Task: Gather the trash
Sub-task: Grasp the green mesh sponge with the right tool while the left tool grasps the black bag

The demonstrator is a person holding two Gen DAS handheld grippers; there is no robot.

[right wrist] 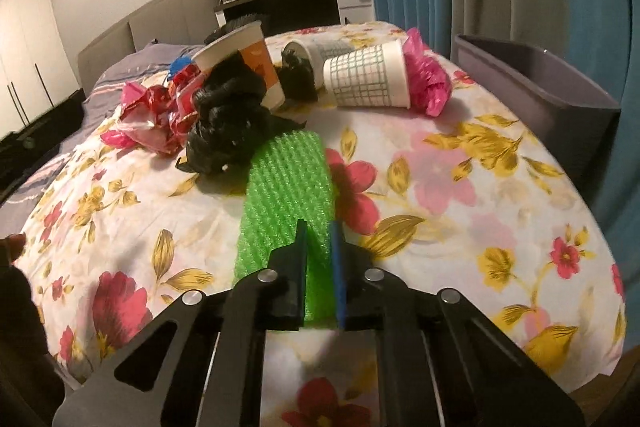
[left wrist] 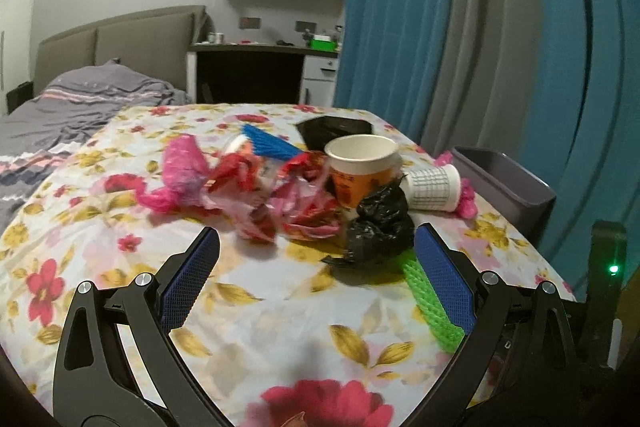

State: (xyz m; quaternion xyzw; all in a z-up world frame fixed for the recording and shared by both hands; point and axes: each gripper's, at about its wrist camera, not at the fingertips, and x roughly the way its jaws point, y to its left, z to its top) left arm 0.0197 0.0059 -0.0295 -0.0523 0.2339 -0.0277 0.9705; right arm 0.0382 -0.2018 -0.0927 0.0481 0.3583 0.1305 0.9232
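A pile of trash lies on the floral tablecloth (left wrist: pixel 256 311): pink and red wrappers (left wrist: pixel 240 183), an upright orange paper cup (left wrist: pixel 362 169), a crumpled black bag (left wrist: pixel 380 223), a tipped checked cup (left wrist: pixel 434 187), a blue foam net (left wrist: pixel 268 143) and a green foam net (left wrist: pixel 430 303). My left gripper (left wrist: pixel 316 241) is open and empty, just short of the black bag. My right gripper (right wrist: pixel 320 231) is shut on the near end of the green foam net (right wrist: pixel 284 187), which rests on the cloth beside the black bag (right wrist: pixel 228 135).
A grey bin (left wrist: pixel 508 183) stands at the table's right edge, also in the right wrist view (right wrist: pixel 540 83). Blue curtains hang behind it. A bed (left wrist: pixel 72 107) lies to the left and a desk at the back. A black tray (left wrist: pixel 332 131) sits behind the cups.
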